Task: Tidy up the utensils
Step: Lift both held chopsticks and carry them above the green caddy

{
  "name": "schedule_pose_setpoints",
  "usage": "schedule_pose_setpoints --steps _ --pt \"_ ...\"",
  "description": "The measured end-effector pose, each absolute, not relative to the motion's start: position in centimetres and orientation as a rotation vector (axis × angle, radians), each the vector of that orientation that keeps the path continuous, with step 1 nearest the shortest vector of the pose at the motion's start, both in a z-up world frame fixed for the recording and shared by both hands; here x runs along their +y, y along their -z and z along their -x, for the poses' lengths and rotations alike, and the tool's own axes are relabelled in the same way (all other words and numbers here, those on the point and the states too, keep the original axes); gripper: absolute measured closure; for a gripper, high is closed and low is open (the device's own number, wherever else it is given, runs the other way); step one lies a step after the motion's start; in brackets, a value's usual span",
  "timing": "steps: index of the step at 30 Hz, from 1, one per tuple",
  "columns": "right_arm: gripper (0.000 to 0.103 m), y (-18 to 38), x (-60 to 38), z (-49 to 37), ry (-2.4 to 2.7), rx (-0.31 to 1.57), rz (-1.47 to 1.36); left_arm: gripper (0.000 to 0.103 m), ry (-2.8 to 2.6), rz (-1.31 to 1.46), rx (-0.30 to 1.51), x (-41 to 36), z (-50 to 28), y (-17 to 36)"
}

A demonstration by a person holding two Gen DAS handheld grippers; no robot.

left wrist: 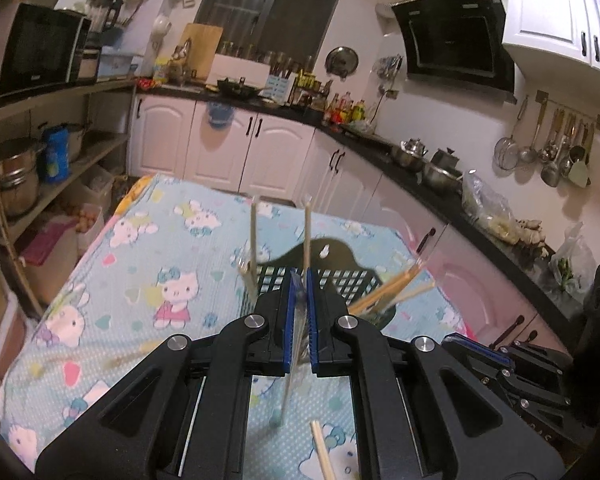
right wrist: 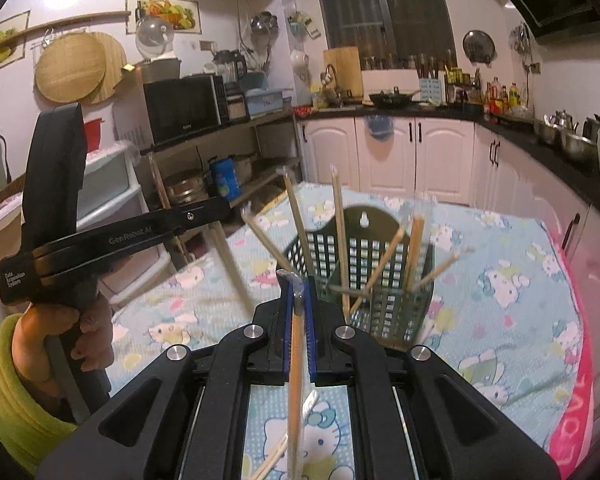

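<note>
While both tools clamp chopsticks, left tool (left wrist: 300,292), right tool (right wrist: 299,292), basket (right wrist: 384,280) beyond.

dim warm indoor light, pinkish cast | heavy fisheye bend, dark corners | chopsticks (right wrist: 296,364) motion-blurred | window (right wrist: 384,4) black outside

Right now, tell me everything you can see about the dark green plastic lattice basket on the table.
The dark green plastic lattice basket stands upright on the pale blue cartoon-cat tablecloth. Its walls are a grid of square openings, and a taller rounded back panel has a keyhole hanging slot. Several pale wooden chopsticks lean out of it at different angles, some in clear wrappers. Neither gripper touches it.
</note>
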State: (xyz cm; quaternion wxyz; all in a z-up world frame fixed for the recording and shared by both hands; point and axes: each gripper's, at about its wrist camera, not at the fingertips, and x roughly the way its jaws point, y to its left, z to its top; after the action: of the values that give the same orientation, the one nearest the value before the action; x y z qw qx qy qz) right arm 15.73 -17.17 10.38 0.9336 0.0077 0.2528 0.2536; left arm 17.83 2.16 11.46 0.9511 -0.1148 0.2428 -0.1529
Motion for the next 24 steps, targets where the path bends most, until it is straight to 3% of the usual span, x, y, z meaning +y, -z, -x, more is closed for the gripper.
schedule_pose_setpoints --steps 24 --pt "0.097 -19.2 -18.4 -18.6 -0.424 0.274 -0.045 0.102 0.356 0.183 0.335 0.2 -19.6 -18.7"
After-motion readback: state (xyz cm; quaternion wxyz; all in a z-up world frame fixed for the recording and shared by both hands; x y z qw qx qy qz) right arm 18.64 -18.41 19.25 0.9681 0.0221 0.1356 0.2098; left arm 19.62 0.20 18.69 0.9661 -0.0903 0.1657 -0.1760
